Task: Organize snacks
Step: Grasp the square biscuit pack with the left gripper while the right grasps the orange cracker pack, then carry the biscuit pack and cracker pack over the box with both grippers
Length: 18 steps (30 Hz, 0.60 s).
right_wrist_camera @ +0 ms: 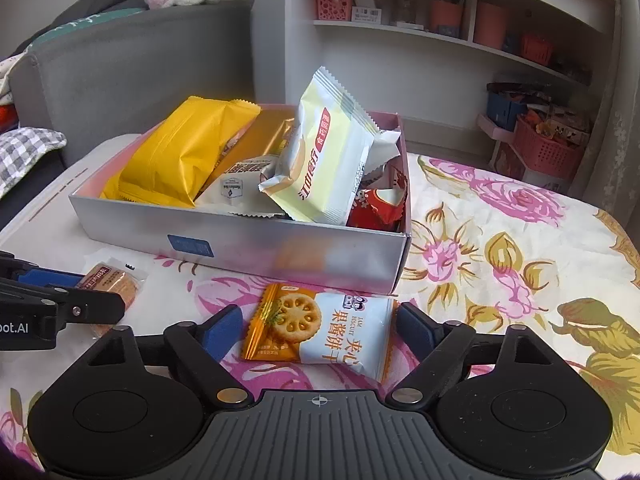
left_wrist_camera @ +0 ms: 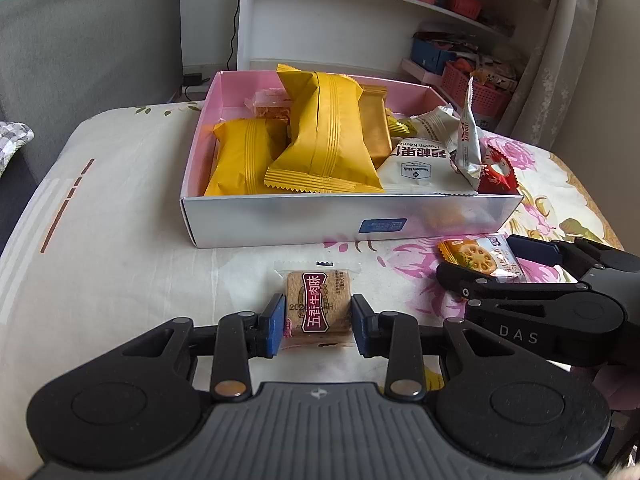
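Observation:
A brown biscuit packet (left_wrist_camera: pixel 318 300) with a dark red label lies on the cloth in front of the box, and my left gripper (left_wrist_camera: pixel 319 320) is shut on it, blue pads against both sides. To its right a jam biscuit packet (right_wrist_camera: pixel 320 328), orange and white, lies flat between the fingers of my right gripper (right_wrist_camera: pixel 320 328), which stands open; the left pad is clear of it and the right pad is at its edge. The silver box (right_wrist_camera: pixel 240 248) with a pink inside holds several yellow, gold, white and red snack packets.
A floral cloth (right_wrist_camera: pixel 500 240) covers the table to the right of the box. A grey sofa (left_wrist_camera: pixel 80 60) stands behind on the left. A white shelf unit (left_wrist_camera: pixel 360 20) and a pink basket (right_wrist_camera: pixel 548 148) stand behind on the right.

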{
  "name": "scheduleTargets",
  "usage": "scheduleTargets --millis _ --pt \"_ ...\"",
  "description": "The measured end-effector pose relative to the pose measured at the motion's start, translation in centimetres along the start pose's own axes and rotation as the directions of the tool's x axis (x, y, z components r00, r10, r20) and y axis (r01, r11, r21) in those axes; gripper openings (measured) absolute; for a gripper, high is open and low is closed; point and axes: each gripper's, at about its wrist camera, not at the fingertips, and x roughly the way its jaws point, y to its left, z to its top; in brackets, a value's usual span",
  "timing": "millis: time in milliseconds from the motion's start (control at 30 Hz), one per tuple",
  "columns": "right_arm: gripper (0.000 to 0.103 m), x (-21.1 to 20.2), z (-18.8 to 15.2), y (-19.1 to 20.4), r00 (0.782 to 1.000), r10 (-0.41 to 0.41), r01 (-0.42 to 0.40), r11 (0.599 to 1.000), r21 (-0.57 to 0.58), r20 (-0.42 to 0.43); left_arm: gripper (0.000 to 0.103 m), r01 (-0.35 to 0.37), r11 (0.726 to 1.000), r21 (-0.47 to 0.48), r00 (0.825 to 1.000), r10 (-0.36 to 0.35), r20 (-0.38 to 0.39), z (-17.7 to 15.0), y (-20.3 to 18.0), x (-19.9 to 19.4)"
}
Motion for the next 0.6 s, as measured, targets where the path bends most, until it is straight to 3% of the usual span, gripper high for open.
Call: scheduleTargets --millis 233,600 --pt "0.063 -0.3 0.2 -0.1 1.0 0.005 -0.005 1.0 0.0 -0.004 0.032 0.0 1.0 0.0 1.0 0.0 0.0 0.0 0.0 0.0" --pt "0.061 -1.3 0.2 0.3 0.999 0.038 -0.038 0.999 -0.016 -0.024 0.032 0.001 1.0 -0.009 1.0 -0.001 0.001 0.1 0.1 -0.2"
